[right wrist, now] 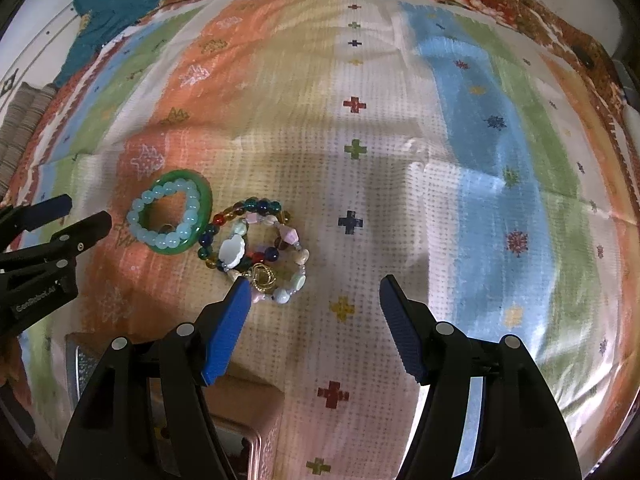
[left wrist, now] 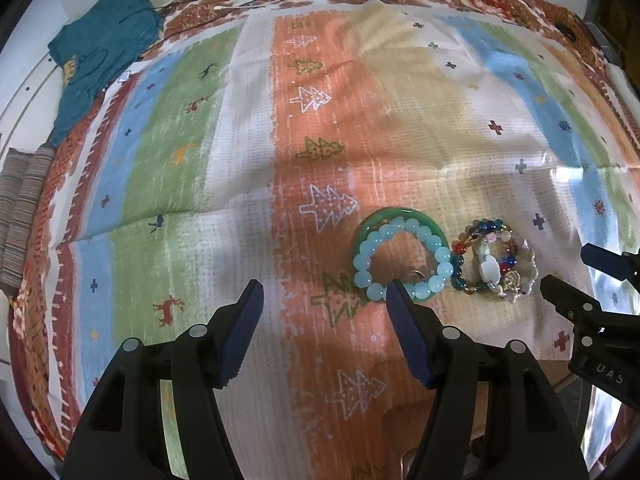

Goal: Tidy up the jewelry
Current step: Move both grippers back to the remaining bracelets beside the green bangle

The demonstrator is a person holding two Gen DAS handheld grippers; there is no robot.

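- Both tools, left tool [left wrist: 324,292] and right tool [right wrist: 312,288], hang spread and empty.
- Pale blue bead bracelet [left wrist: 400,258] on green bangle [left wrist: 400,213] lies beside left tool's inner finger.
- Mixed bead bracelets [right wrist: 256,248] touch right tool's inner fingertip.

"GenRobot.AI" on the left tongs [right wrist: 86,210]; "UAS"-like letters on the right tongs [left wrist: 568,272].

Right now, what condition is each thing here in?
Left gripper: open, holding nothing.
Right gripper: open, holding nothing.
Green bangle: flat on the cloth.
Light blue bead bracelet: lying on the bangle.
Multicoloured bead bracelets: heaped together beside the bangle.
Striped tablecloth: spread out, creased.
Teal garment: crumpled.
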